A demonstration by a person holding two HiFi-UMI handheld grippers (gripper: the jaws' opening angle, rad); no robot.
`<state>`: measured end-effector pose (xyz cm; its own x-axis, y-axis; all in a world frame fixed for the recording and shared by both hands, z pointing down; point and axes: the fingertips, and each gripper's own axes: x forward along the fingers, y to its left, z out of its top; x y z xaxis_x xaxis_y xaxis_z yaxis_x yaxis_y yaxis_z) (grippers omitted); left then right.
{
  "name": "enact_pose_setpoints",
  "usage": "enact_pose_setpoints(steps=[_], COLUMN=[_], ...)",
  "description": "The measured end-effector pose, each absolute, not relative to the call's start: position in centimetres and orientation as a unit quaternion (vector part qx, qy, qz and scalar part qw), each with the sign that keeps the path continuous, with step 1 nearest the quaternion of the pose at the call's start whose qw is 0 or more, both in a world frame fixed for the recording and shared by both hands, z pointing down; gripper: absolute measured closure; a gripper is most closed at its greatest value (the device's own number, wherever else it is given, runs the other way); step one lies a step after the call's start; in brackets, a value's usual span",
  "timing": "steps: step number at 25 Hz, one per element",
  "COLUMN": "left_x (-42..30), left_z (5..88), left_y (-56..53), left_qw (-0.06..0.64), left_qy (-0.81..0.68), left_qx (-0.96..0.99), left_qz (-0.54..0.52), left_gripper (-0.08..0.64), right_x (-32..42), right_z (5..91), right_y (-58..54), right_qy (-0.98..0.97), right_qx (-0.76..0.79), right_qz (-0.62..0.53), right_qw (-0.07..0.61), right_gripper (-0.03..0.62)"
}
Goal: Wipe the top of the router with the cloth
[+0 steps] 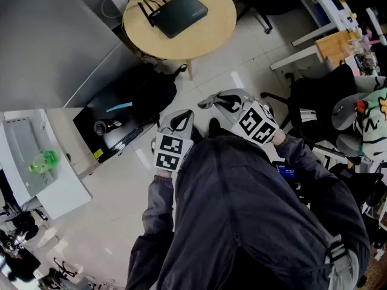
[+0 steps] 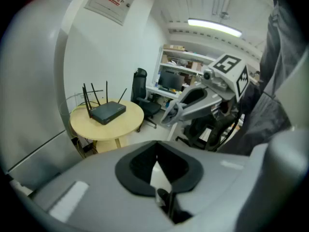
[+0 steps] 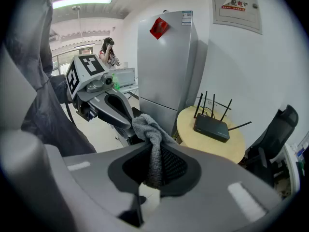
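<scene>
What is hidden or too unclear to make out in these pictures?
Dust on the router: too small; every view is far from it.
Lower end of the cloth: right gripper view, sunk between the jaws of the right gripper.
Print on the wall notice: left gripper view, blurred, cut by the top edge.
</scene>
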<state>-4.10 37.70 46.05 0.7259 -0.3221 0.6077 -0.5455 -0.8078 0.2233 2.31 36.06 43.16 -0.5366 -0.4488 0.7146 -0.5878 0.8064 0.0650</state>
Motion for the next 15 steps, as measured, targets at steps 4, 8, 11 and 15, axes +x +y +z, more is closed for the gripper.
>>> enact_pose_setpoints(steps=[4,8,11,15], left_x=[-4.3,-4.1,-3.3,-1.3], left_z=[46.4,46.9,47.4,47.8], left_y=[36.5,34.6,32.6,28.9], left_qw=[0.200,0.207,0.208,0.205], left_qy=[-0.233,-0.228,-0.222,-0.223], left_qx=[0.908,0.906,0.905,0.901], left_qz=[0.284,0.290,0.298,0.309], left_gripper=[0.560,0.560,0.560,0.560], right_x=[2.2,2.3,3.1,4.8], right_z=[43.0,43.5,43.7,44.4], right_y=[34.9,33.3,31.2,27.9], right_qy=[-0.868,-0.869,-0.868,-0.873], right_qx=[0.301,0.299,0.302,0.298], right_qz=[0.088,0.096,0.097,0.102], right_qw=[0.384,0.383,0.382,0.372], right_gripper=[0.555,0.555,0.555,0.555])
